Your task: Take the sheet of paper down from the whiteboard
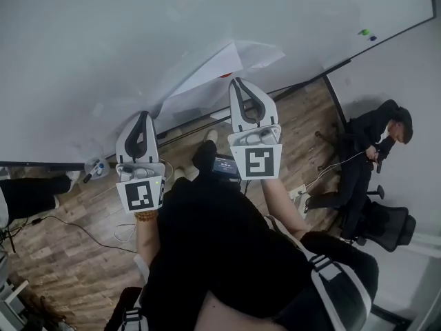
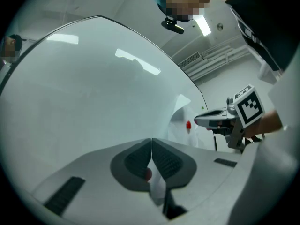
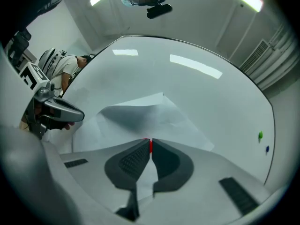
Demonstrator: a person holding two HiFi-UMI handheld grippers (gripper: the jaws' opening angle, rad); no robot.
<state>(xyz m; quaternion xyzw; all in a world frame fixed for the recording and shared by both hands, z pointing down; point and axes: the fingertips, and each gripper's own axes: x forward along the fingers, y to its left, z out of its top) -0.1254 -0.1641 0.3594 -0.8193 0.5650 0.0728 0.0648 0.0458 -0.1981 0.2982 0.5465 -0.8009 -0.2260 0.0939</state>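
I hold one sheet of paper (image 1: 220,74) pinched in two grippers. My left gripper (image 2: 151,140) has its jaws closed tight on a white strip of the sheet, with a reddish spot between the pads. My right gripper (image 3: 150,140) is closed just as tight on another part of the sheet, and a red sliver shows at its tips. I can't tell what those two red bits are.

In the head view the sheet lies creased over the lower part of the one whiteboard (image 1: 103,40). It is at about 12 o'clock from my right gripper and 2 o'clock from my left, with one corner folding out from the board. Two small dots sit on the board, a green dot (image 1: 363,32) and a blue dot (image 1: 373,38). They are well apart from the sheet, at 2 o'clock from it. One person (image 1: 375,143) in dark clothes is at 3 o'clock in that view.
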